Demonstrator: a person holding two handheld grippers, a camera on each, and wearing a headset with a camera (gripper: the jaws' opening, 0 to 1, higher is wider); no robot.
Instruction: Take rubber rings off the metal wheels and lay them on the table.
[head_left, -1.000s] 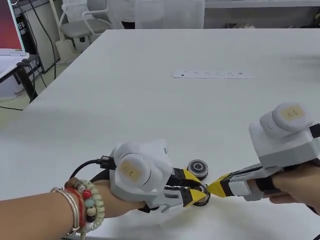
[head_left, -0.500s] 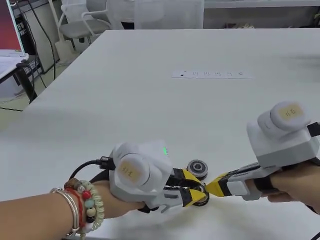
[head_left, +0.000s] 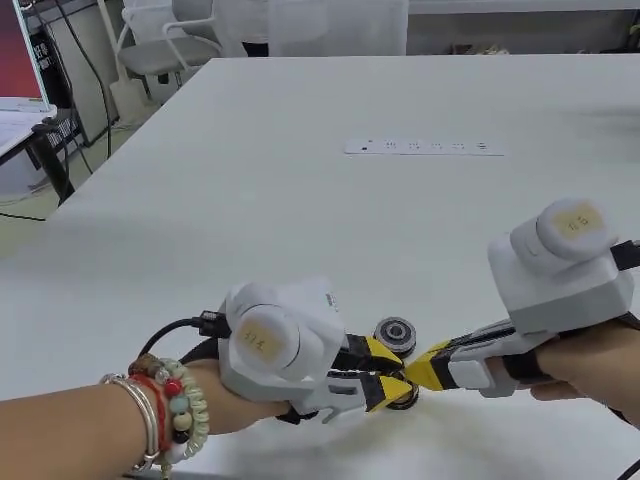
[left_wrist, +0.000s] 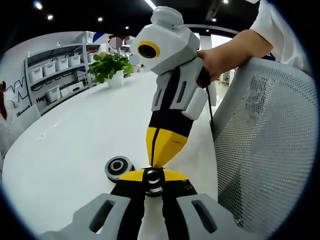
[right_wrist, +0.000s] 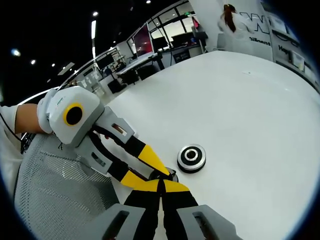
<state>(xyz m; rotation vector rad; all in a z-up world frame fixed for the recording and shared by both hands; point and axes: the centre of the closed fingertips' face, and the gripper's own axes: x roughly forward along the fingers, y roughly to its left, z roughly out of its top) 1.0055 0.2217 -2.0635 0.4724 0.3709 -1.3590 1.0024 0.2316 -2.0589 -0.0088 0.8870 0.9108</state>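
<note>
The left gripper (left_wrist: 153, 175) has its yellow-tipped jaws closed on a small metal wheel (left_wrist: 153, 181), one jaw on each side of it, low over the white table (head_left: 300, 210). This clamped wheel is the reference for everything else.

The right gripper (left_wrist: 161, 160) comes at the clamped wheel from the side opposite the left gripper, its yellow tip touching the wheel's rim. Its jaws are pressed together to a point. Whether they have nipped any rubber between them I cannot tell, as the contact is hidden by the tips themselves. In the head view the two grippers meet nose to nose over the clamped wheel (head_left: 402, 396), which is mostly covered by the jaws.

A second wheel (right_wrist: 191, 158) lies flat on the table just beside the clamped wheel, on its far side from the person, apart from both grippers. It shows a dark outer band around a bright metal ring and a dark hub, so its rubber ring appears to be in place.

Well beyond the clamped wheel, farther across the table, a white power strip (head_left: 422, 148) lies flat. On the person's side of the clamped wheel, the left gripper view shows a grey mesh chair back (left_wrist: 265, 145) close by. The wrist (head_left: 165, 415) behind the left gripper wears several bead bracelets.
</note>
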